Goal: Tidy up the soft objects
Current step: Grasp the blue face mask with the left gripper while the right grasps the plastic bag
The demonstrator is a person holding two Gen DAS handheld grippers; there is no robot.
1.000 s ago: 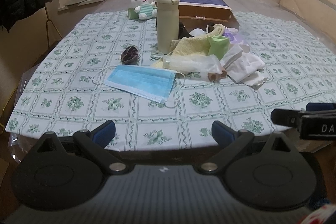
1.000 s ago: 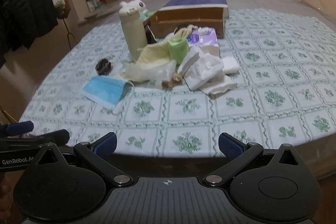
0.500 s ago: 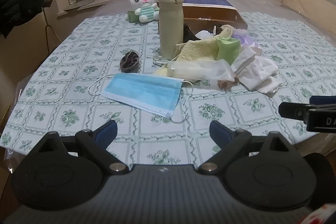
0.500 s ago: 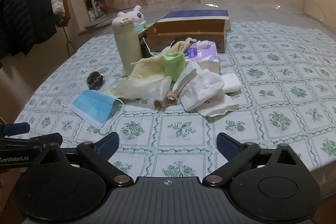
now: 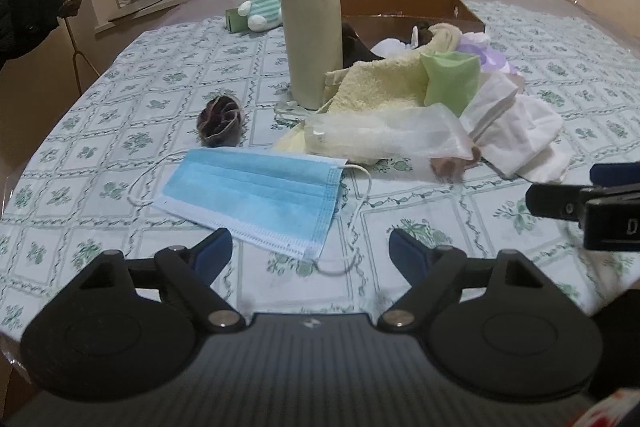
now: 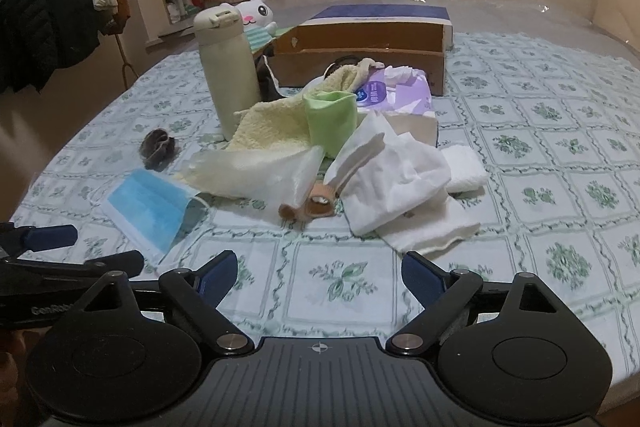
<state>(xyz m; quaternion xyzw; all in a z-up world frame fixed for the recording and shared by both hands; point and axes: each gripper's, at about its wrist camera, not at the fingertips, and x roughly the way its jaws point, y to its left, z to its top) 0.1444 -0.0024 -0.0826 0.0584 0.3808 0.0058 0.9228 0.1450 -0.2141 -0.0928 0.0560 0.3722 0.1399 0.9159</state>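
Over the near table edge, both grippers have moved closer: left gripper [image 5: 310,247] now frames the blue mask [image 5: 256,197], right gripper [image 6: 318,273] faces the white cloths [image 6: 400,183]. Both jaws spread, empty; grasping seems imminent.

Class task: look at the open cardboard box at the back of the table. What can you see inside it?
The cardboard box shows only bare brown inner walls. Its floor is hidden behind the front wall and the yellow towel, so any contents cannot be seen.
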